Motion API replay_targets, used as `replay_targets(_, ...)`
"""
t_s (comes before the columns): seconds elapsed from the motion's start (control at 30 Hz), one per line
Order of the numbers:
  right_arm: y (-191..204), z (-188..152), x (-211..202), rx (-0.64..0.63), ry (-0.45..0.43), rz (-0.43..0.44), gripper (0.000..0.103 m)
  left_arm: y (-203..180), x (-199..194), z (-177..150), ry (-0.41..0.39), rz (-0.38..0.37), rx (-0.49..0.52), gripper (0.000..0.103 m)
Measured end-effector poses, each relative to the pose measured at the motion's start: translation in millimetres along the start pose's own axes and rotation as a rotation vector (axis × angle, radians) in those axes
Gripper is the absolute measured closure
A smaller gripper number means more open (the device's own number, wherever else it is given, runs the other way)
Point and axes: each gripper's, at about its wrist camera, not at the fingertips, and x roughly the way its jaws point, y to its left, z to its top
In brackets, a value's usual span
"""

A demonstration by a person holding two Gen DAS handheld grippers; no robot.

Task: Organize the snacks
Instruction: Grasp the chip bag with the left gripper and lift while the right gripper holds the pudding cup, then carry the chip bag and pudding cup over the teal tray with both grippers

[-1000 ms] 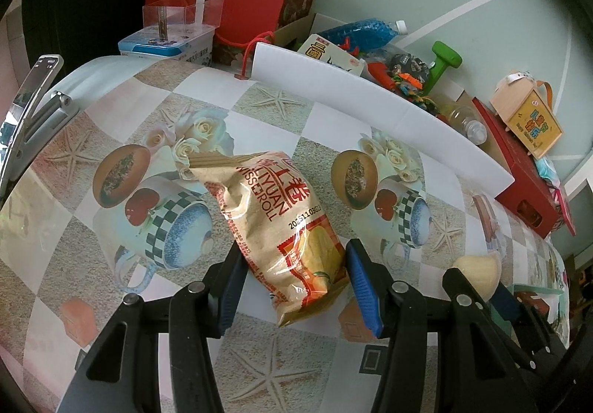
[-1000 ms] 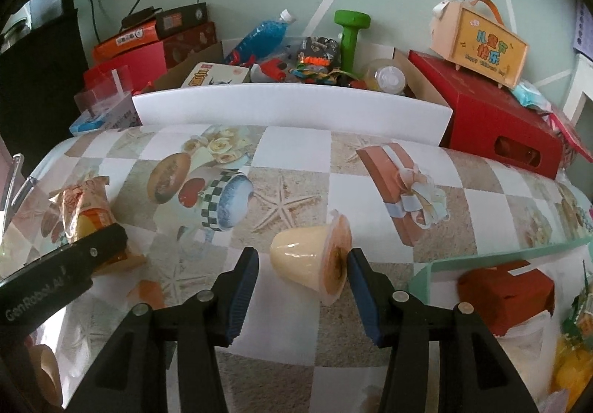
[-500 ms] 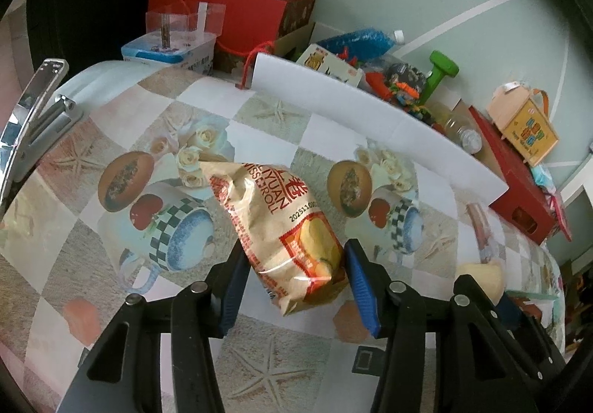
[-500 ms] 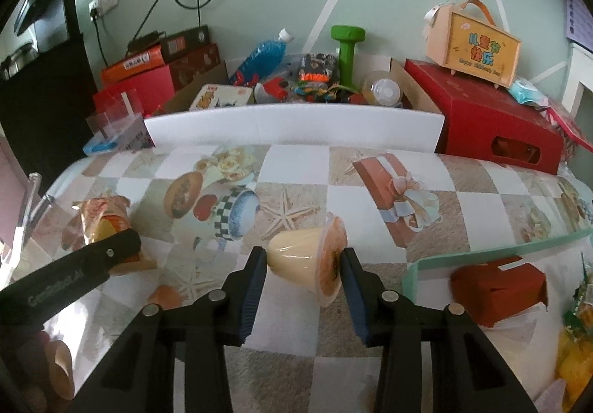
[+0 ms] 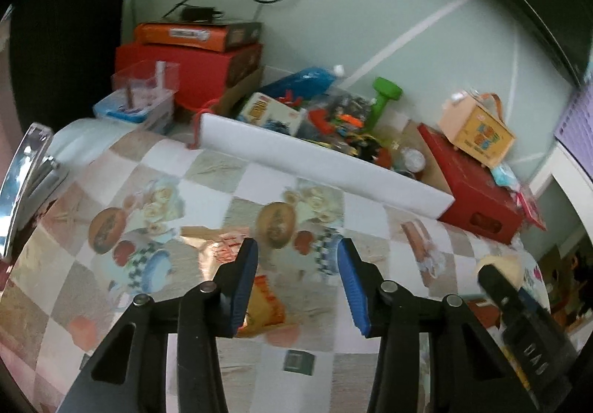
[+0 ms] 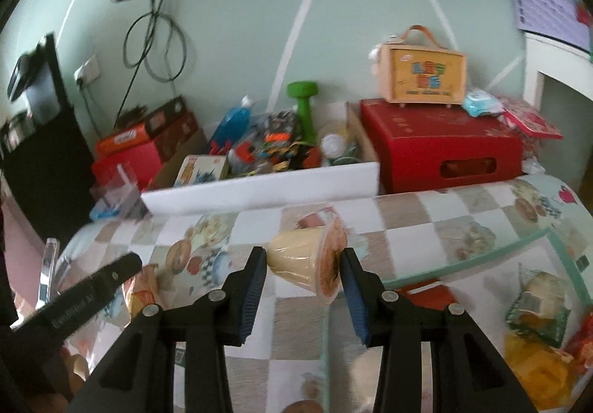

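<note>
Cream-coloured plastic is sitting between the pads of our right gripper (image 6: 302,276): we are holding a pudding cup (image 6: 307,261) on its side, its narrow base against the pad at 9 o'clock and its orange foil lid against the pad at 3 o'clock. Its long axis is running straight across the gripper, and the jaws are resting narrow on it.

The relation that matters is lying off to the right. A green-rimmed tray (image 6: 556,239) is sitting on the counter (image 6: 407,227) at about 4 o'clock from the cup, near but not under it. It is already carrying a red box and several wrapped snacks. We are judging that the right hand is the nearer one to the tray, so the cup needs to travel toward 4 o'clock and then come down inside the rim.

Our left gripper (image 5: 296,276) is closing, yet it is not clamping anything that we can see. The golden snack bag (image 5: 268,305) is lying mostly at 8 o'clock from the gripper's middle, half hidden behind the 9 o'clock finger. Bare counter is showing between the bag and the 3 o'clock pad. The bag's long axis is running roughly from 11 to 5 o'clock. The view is blurring, so we cannot tell whether the bag is touching that finger or lying beneath it.
</note>
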Motion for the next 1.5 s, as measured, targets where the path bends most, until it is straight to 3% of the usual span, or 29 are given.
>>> replay_targets(0.13, -19, 1, 4, 0.05, 0.018, -0.018, 0.06, 4, 6, -1, 0.019, 0.016, -0.014, 0.057)
replay_targets(0.3, -23, -4, 17, 0.069, 0.069, 0.0, 0.06, 36, 9, -4, 0.039, 0.085, -0.123, 0.056)
replay_targets(0.43, -15, -8, 21, 0.05, 0.085, 0.021, 0.06, 51, 16, -8, 0.067, 0.106, -0.174, 0.049)
replay_targets(0.57, -7, -10, 23, 0.029, 0.092, 0.04, 0.06, 42, 22, -9, 0.087, 0.085, -0.145, 0.047)
replay_targets(0.67, -5, -11, 24, 0.023, 0.095, 0.044, 0.06, 31, 36, -12, 0.123, 0.096, -0.096, 0.037)
replay_targets(0.8, -6, -11, 26, 0.03, 0.102, 0.043, 0.06, 30, 55, -18, 0.173, 0.111, -0.088, 0.037)
replay_targets(0.97, -5, -12, 27, 0.031, 0.107, 0.043, 0.06, 28, 57, -20, 0.164, 0.129, -0.073, 0.037)
replay_targets(1.03, -5, -12, 27, 0.031, 0.107, 0.044, 0.06, 28, 56, -21, 0.161, 0.123, -0.073, 0.044)
replay_targets(1.1, -6, -11, 27, 0.032, 0.105, 0.043, 0.06, 29, 52, -19, 0.146, 0.109, -0.088, 0.058)
replay_targets(1.3, -8, -9, 21, 0.04, 0.086, 0.043, 0.06, 23, 37, -12, 0.098, 0.084, -0.082, 0.059)
replay_targets(1.5, -15, -3, 6, 0.06, 0.039, 0.039, 0.06, 7, 11, -3, 0.027, 0.002, -0.07, 0.059)
